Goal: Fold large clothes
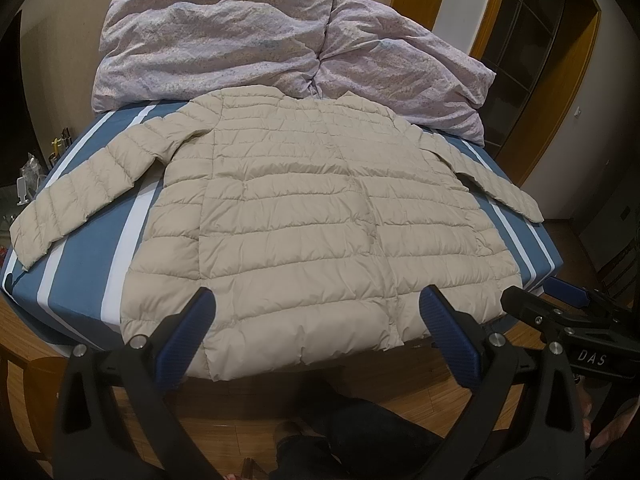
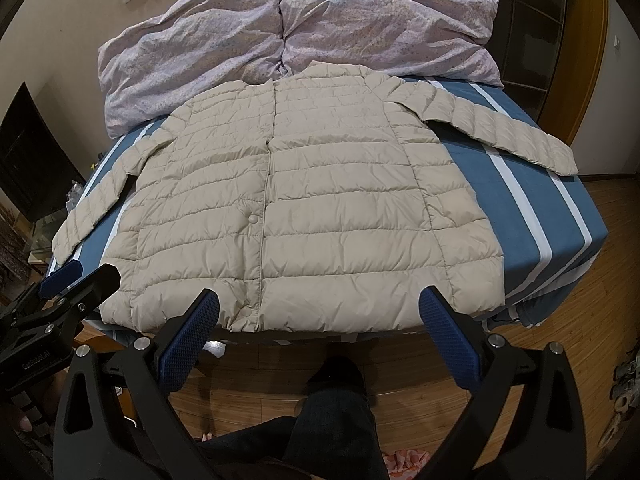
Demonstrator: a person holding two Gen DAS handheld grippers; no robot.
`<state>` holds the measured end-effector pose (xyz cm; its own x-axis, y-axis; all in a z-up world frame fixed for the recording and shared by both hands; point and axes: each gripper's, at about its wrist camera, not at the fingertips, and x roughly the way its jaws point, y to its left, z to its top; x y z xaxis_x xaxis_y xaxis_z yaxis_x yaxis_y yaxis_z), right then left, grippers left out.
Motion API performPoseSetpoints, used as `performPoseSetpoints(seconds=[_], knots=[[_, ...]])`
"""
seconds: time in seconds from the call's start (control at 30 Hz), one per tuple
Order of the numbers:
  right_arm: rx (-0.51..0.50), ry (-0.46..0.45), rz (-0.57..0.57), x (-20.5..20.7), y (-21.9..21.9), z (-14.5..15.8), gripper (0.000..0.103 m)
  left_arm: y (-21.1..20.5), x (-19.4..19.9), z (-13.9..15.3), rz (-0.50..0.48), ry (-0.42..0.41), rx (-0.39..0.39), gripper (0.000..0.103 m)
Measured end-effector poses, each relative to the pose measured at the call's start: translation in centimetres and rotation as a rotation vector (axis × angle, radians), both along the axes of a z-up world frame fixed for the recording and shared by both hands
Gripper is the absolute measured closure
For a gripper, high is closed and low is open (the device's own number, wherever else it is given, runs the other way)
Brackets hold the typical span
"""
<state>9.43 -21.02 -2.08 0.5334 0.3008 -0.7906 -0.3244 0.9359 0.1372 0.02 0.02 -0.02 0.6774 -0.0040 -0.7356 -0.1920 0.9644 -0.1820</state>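
A beige quilted puffer jacket [image 1: 304,216] [image 2: 304,208] lies flat on the bed, front up, snapped shut, with both sleeves spread out to the sides. Its hem hangs slightly over the near edge of the bed. My left gripper [image 1: 318,312] hovers open just above the hem, nothing between its blue pads. My right gripper [image 2: 318,314] also stands open over the hem, empty. Each gripper shows at the edge of the other's view: the right gripper [image 1: 568,300] and the left gripper [image 2: 64,276].
The bed has a blue sheet with white stripes [image 1: 88,240] [image 2: 520,200]. A crumpled lilac duvet [image 1: 256,36] [image 2: 304,20] is piled at the far end. A person's dark-trousered leg [image 2: 332,412] stands on the wooden floor [image 2: 624,280] below. A wooden door frame [image 1: 536,120] is on the right.
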Motion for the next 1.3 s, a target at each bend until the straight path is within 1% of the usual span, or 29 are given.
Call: performPoseSetpoints(seconds=[1.17, 1.3], knots=[[0.002, 0.001, -0.001, 0.37, -0.05, 0.06, 0.001, 0.01, 0.01, -0.01, 0.000, 0.002, -0.001, 0.002], [0.001, 0.002, -0.002, 0.57, -0.19, -0.07, 0.001, 0.23, 0.11, -0.11, 0.012, 0.010, -0.003, 0.002]])
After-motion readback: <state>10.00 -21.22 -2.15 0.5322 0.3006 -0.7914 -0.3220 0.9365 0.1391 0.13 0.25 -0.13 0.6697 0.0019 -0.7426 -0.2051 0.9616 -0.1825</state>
